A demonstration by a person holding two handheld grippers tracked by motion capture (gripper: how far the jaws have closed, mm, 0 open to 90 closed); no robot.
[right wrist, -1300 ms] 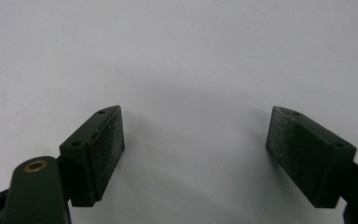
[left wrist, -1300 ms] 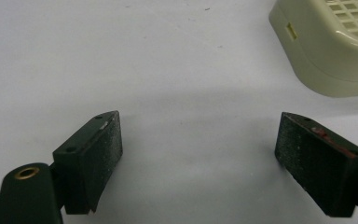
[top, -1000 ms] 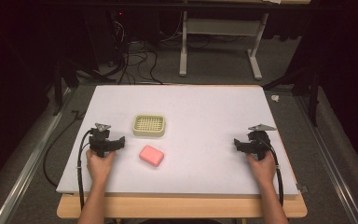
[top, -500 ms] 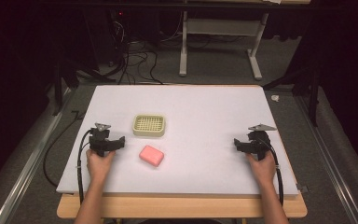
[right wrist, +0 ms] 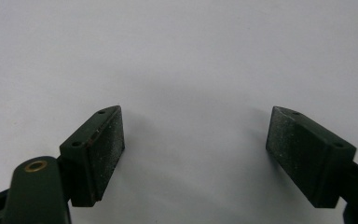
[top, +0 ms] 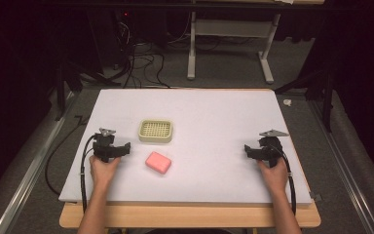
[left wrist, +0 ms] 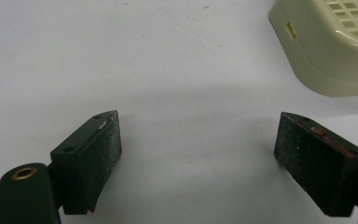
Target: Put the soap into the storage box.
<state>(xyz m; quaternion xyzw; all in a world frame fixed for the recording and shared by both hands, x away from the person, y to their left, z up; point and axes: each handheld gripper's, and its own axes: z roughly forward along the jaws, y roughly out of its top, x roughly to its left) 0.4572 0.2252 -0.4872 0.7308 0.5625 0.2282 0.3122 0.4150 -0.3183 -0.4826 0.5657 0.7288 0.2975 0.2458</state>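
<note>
Both hands on the table [top: 214,112], one gripper each. Left gripper [top: 121,147] sits near the table's left edge, jaws pointing toward centre. In the left gripper view [left wrist: 198,144] its jaws stand wide apart w/ nothing but bare white surface between them. Right gripper [top: 248,149] is over by the right edge, also facing inward; the right gripper view [right wrist: 196,140] has its jaws spread just as wide, holding nothing.

Pink soap bar [top: 158,162] lies flat just right of the left gripper, a bit nearer the person, apart from the jaws, not touching. Cream slatted soap dish [top: 155,131] sits just beyond the soap, farther from the person, w/ a small gap between them. Both are well apart from the right gripper.

In the left gripper view the soap dish [left wrist: 326,46] pokes in at top right, cut off by the frame, so just a rounded corner and a bit of grid top can be seen. Right hand [top: 274,174] and left hand [top: 103,170] cover the gripper bodies from behind; cables trail back off the table edge. Floor clutter beyond the table is too dark to make out.
</note>
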